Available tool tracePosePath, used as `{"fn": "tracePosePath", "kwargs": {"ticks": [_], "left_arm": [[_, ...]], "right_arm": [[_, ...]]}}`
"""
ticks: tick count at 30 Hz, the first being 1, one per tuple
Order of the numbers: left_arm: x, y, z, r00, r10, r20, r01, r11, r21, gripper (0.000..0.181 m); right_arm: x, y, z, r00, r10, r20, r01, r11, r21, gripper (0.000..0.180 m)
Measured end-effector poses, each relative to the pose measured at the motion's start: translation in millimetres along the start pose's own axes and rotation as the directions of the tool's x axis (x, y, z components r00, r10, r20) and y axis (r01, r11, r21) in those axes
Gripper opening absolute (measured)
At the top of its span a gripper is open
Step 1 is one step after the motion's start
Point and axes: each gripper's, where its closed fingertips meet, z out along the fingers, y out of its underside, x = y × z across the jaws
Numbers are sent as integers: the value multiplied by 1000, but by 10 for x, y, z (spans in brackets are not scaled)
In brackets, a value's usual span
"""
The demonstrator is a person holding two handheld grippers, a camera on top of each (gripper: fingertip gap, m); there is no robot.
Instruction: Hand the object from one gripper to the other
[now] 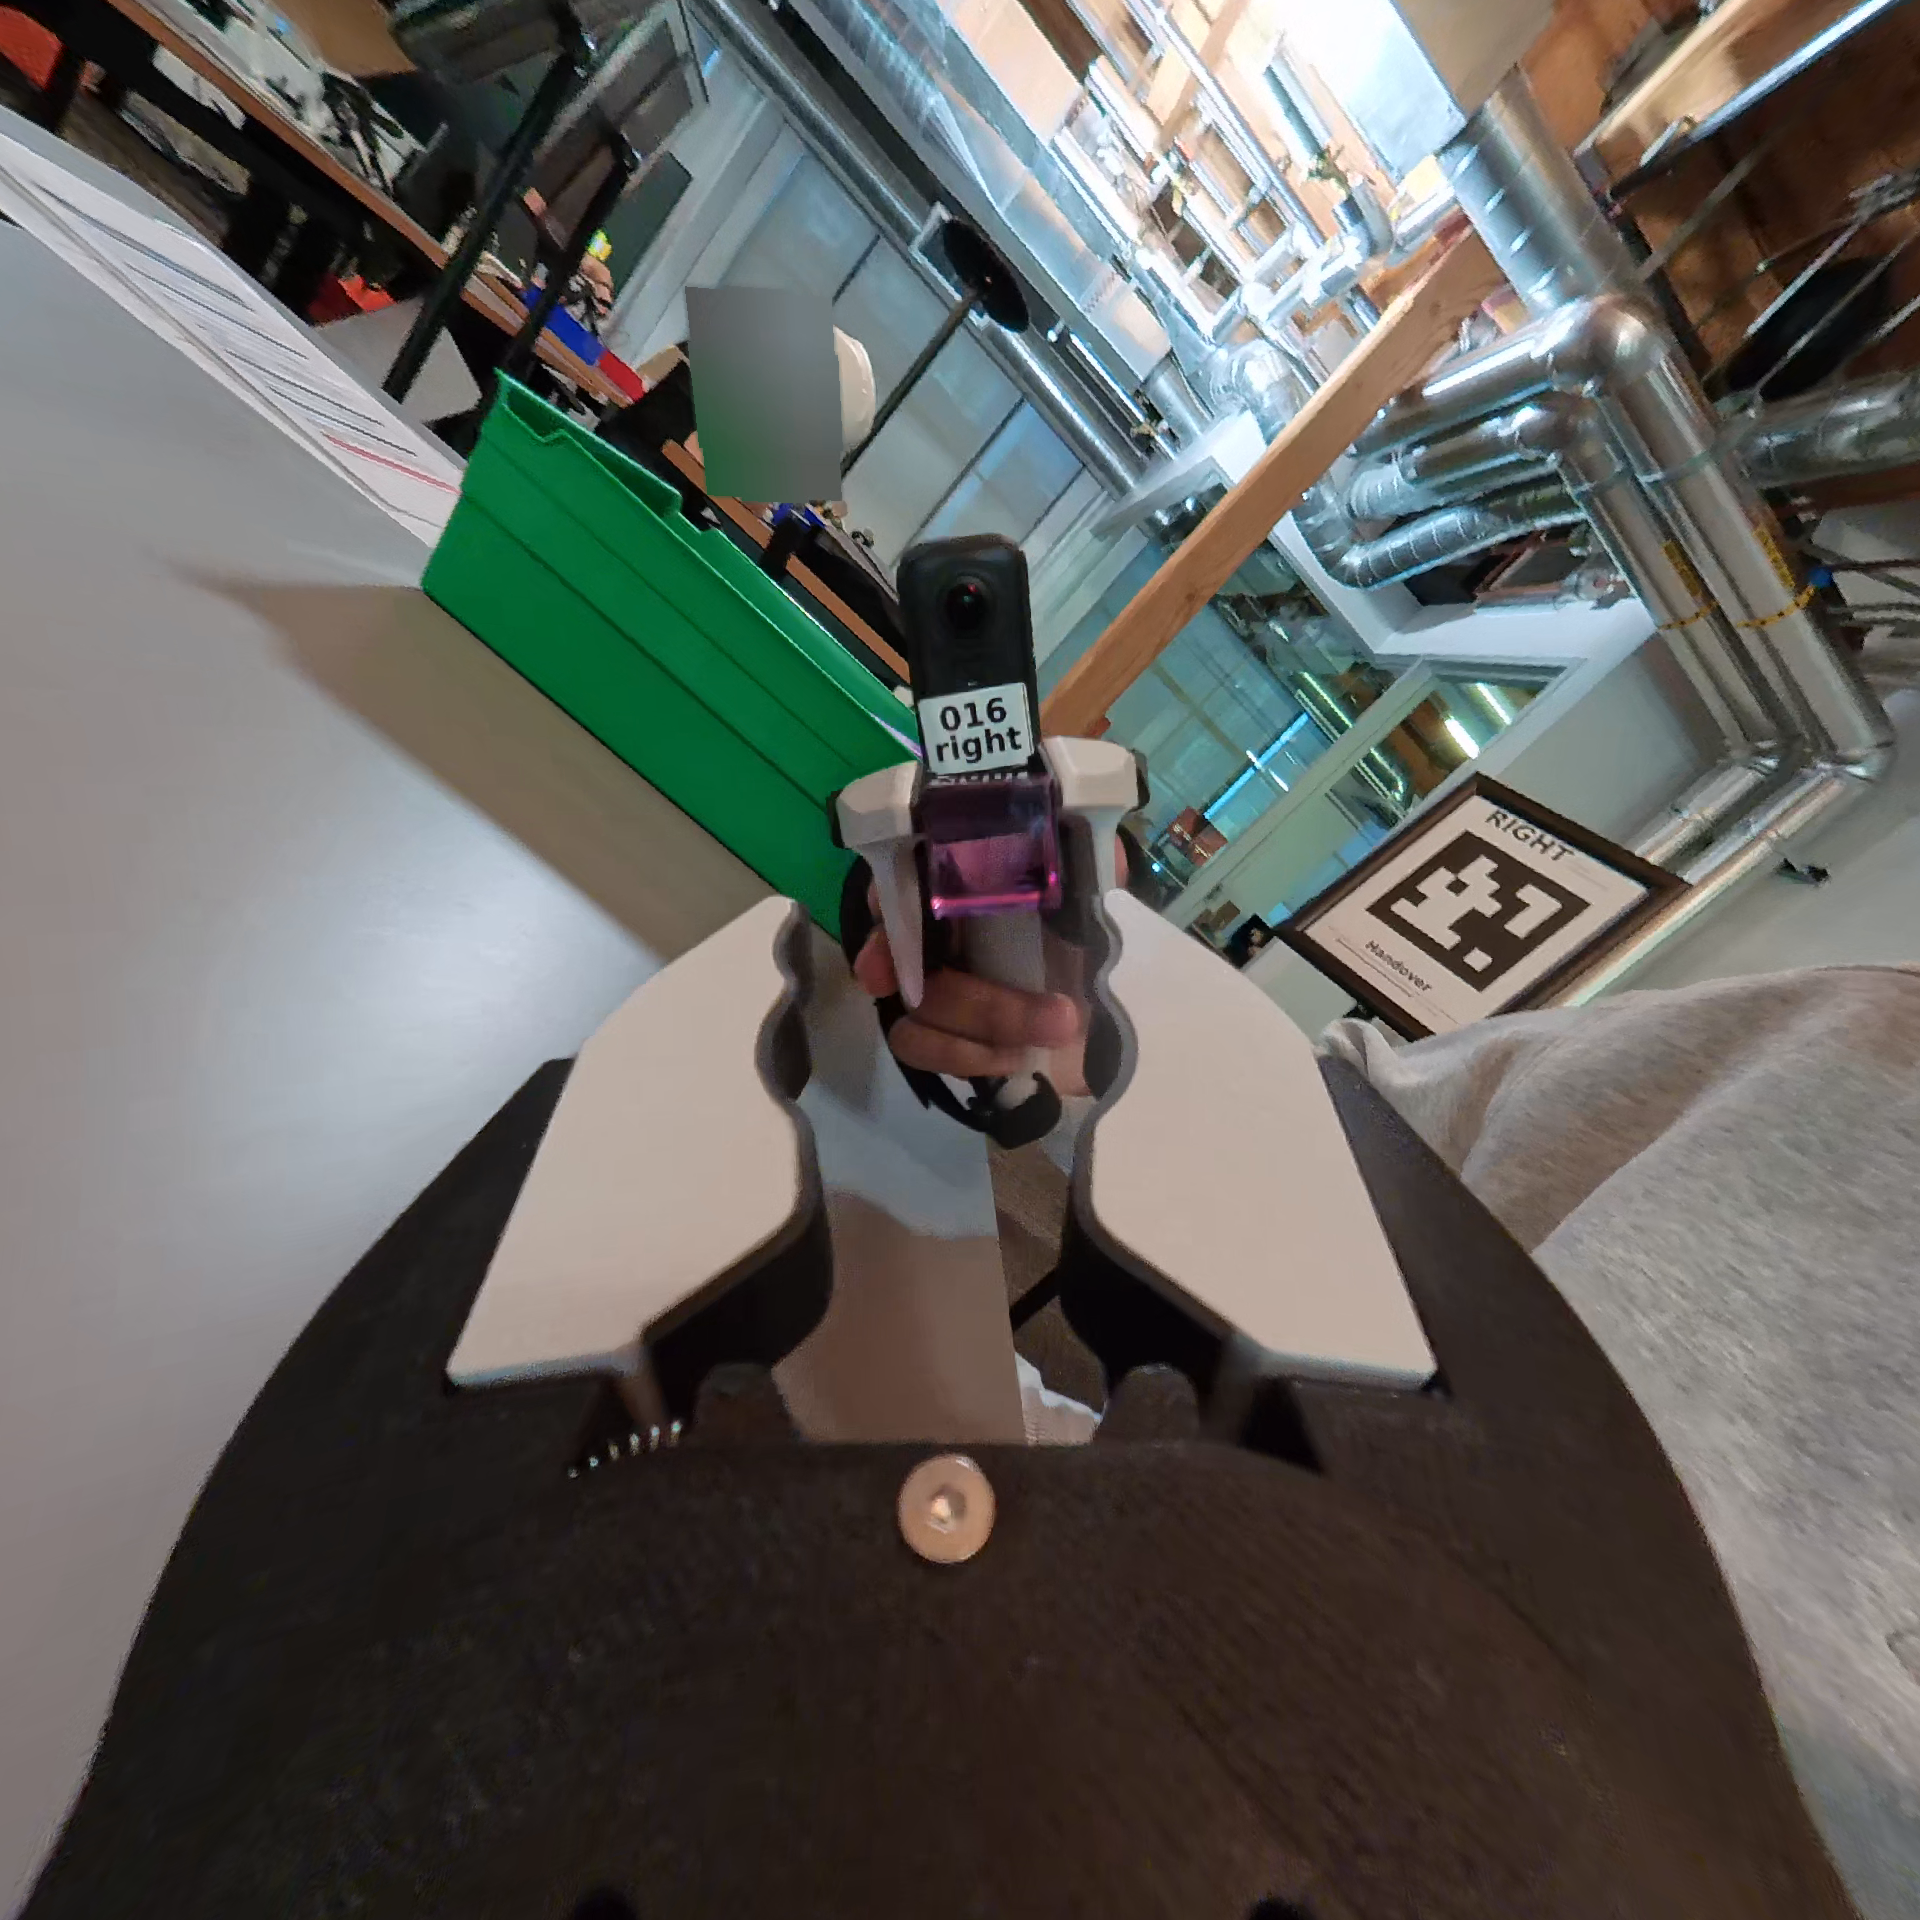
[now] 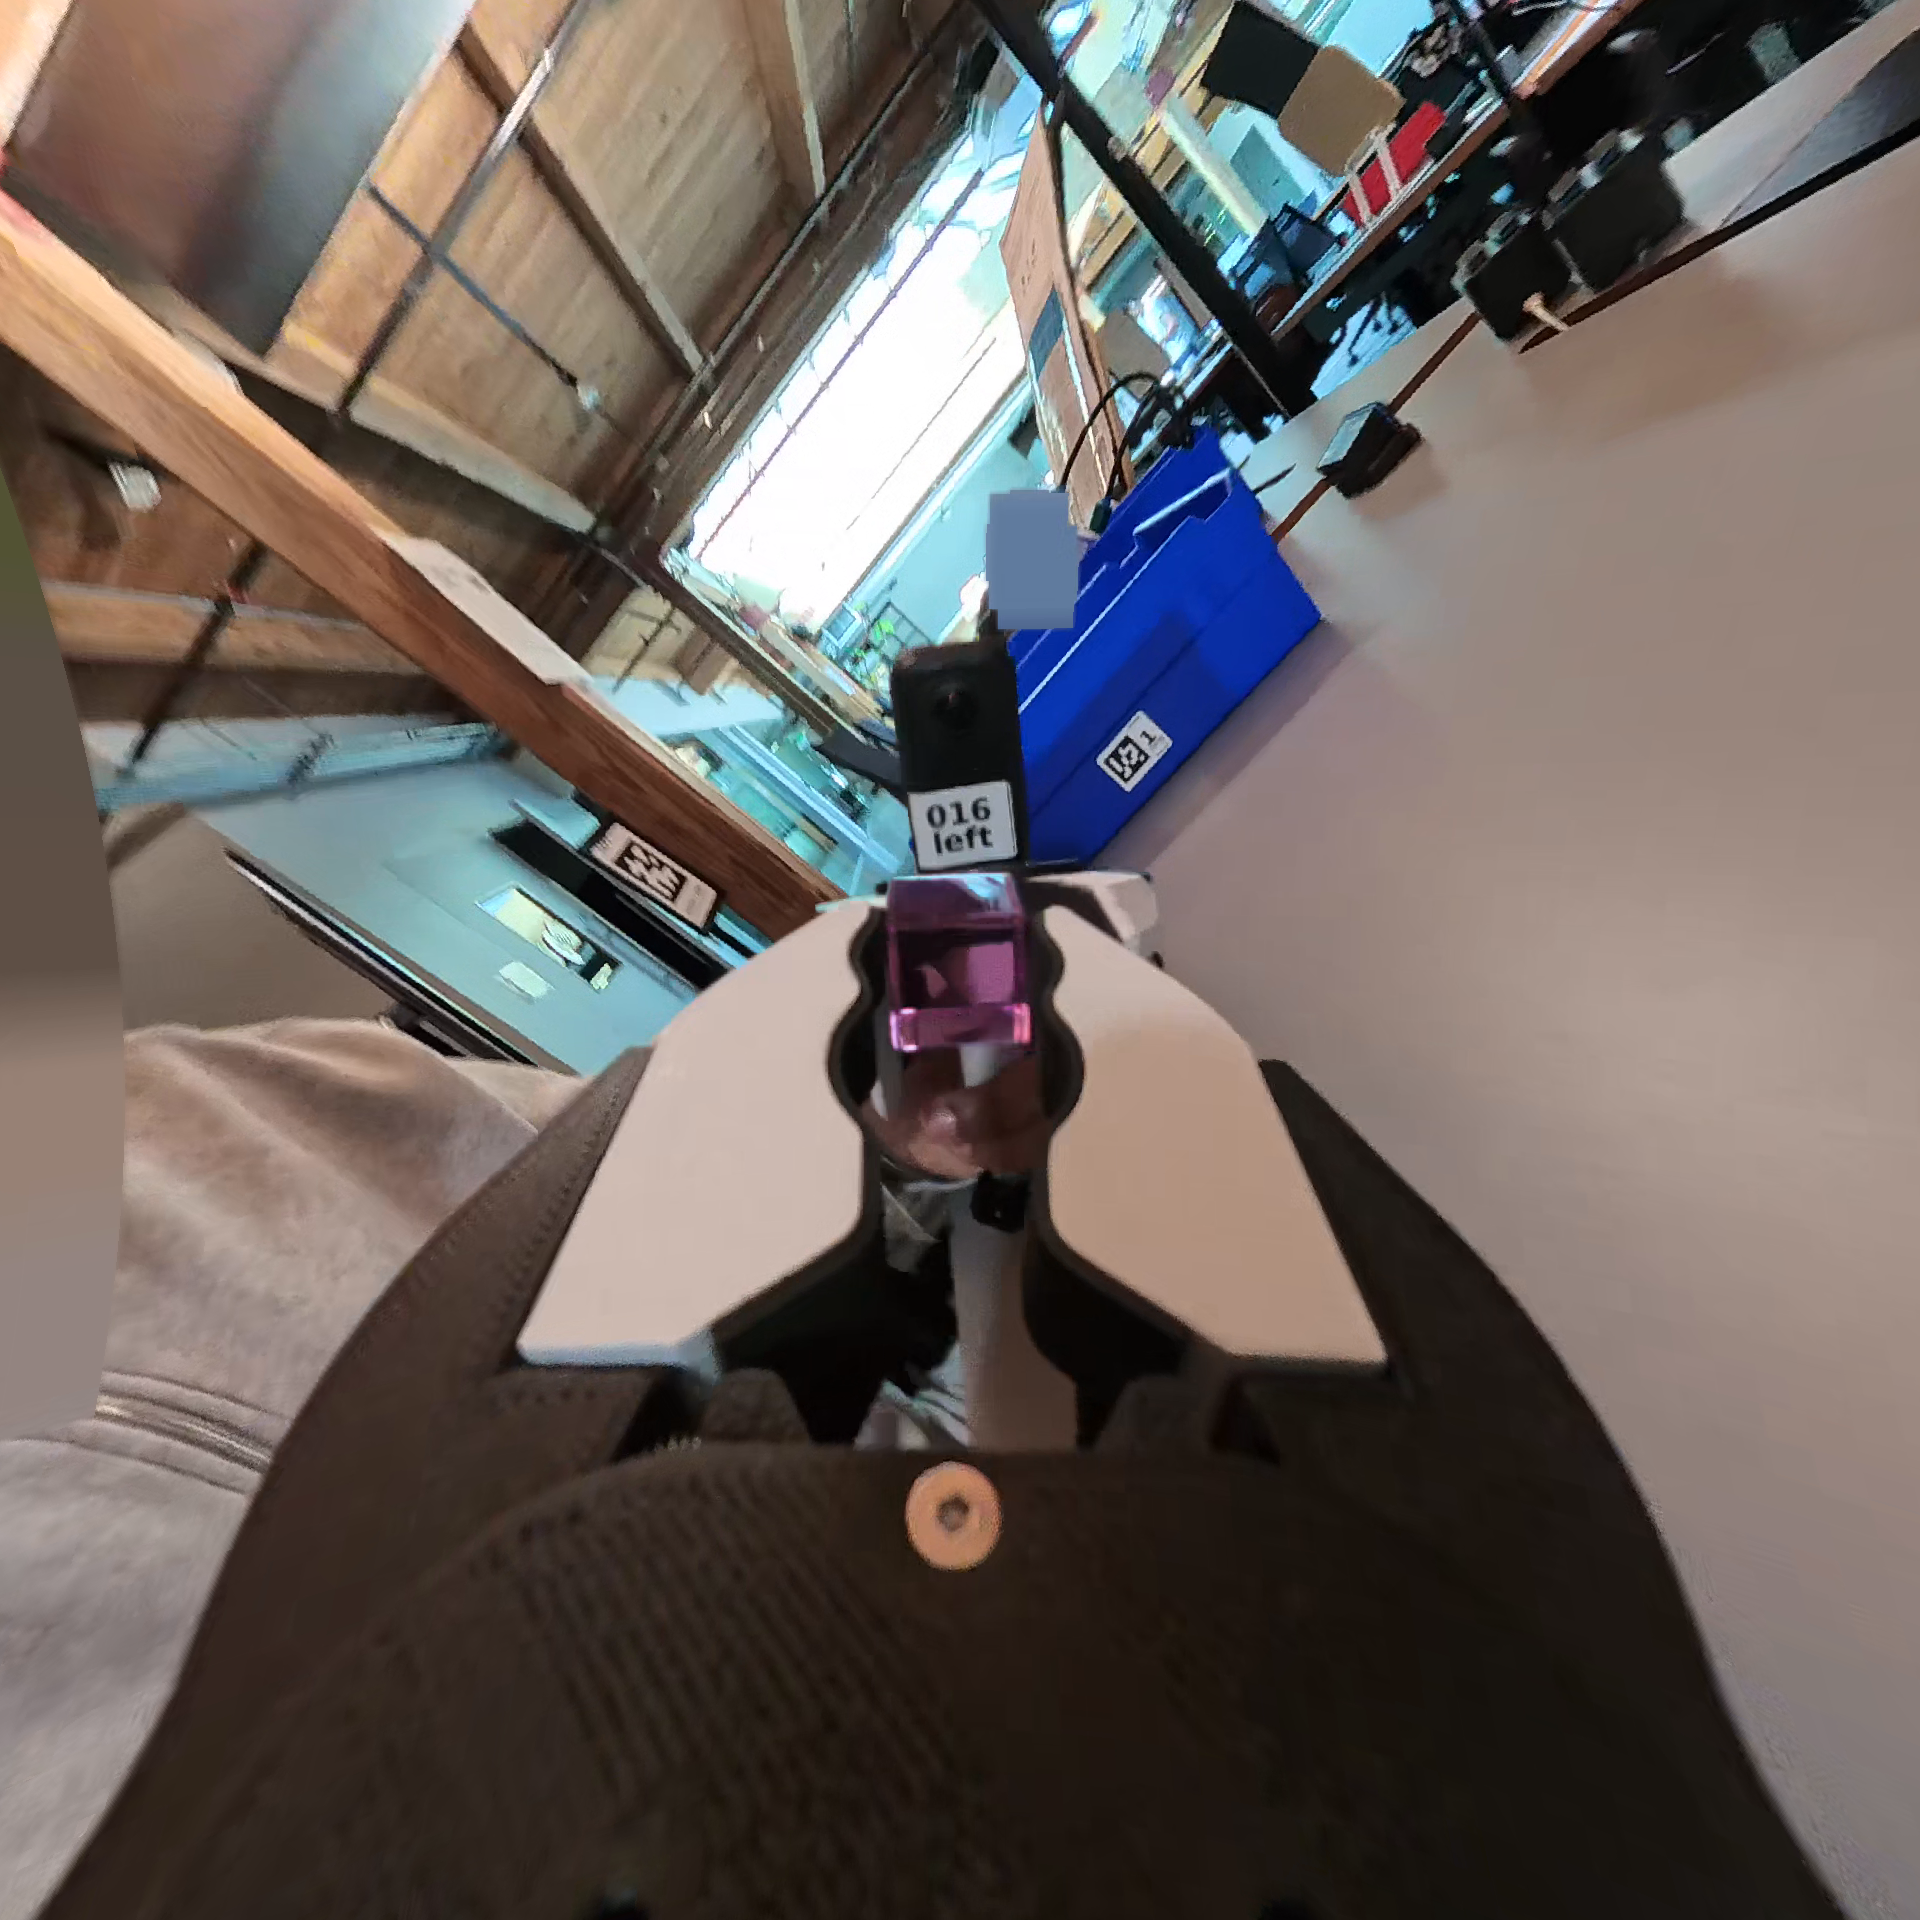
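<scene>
The right claw [image 2: 956, 935] was clenched on a clear purple cube [image 2: 956, 971], which was held at the fingertips, off the white table [image 2: 1558, 831]. The left claw [image 1: 956, 909] was seen released, its two white fingers [image 1: 675, 1143] spread wide, with the cube just ahead of their tips at twelve o'clock. Whether the tips already flanked it could not be told. Nothing was seen between the left claw's fingers and the cube.

In the left wrist view a green bin [image 1: 644, 623] was seen at ten o'clock of the cube, a framed marker board [image 1: 1475, 904] at three o'clock, and a grey sleeve [image 1: 1662, 1195] at four o'clock. A hand [image 1: 977, 1023] was wrapped around the right claw's handle at six o'clock. In the right wrist view a blue bin [image 2: 1164, 665] stood on the table at one o'clock.

The cube's sides looked about equal, so no long axis could be picked out. One flat face was turned toward each camera.

One cube, two claws, one green bin and one blue bin were counted.
</scene>
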Motion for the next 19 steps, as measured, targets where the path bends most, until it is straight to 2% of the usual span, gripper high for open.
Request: {"fn": "tracePosePath", "kwargs": {"ticks": [4, 8, 11, 14, 16, 19], "left_arm": [[-48, -41, -32, 999, -32, 11, 32, 999, 25, 51], [-49, -20, -18, 999, -32, 14, 32, 999, 15, 50], [-37, 7, -3, 1000, -23, 14, 23, 1000, 0, 49], [-33, 27, 3, 1000, -20, 14, 20, 1000, -9, 49], [-31, 28, 5, 1000, -22, 12, 22, 1000, -9, 48], [-35, 31, 9, 1000, -23, 13, 23, 1000, -10, 48]], "right_arm": [[70, -135, -127, 993, 111, -29, -109, 993, 47, 26], [20, -196, -160, 994, 101, -36, -99, 994, 46, 26], [-187, -390, -234, 999, 21, -37, -18, 997, 69, 27], [-385, -784, -551, 969, -177, -173, 195, 976, 96, 27], [-396, -1086, -948, 873, -318, -370, 366, 928, 65, 27], [-200, -1457, -1809, 586, -411, -698, 511, 856, -76, 27]]}}
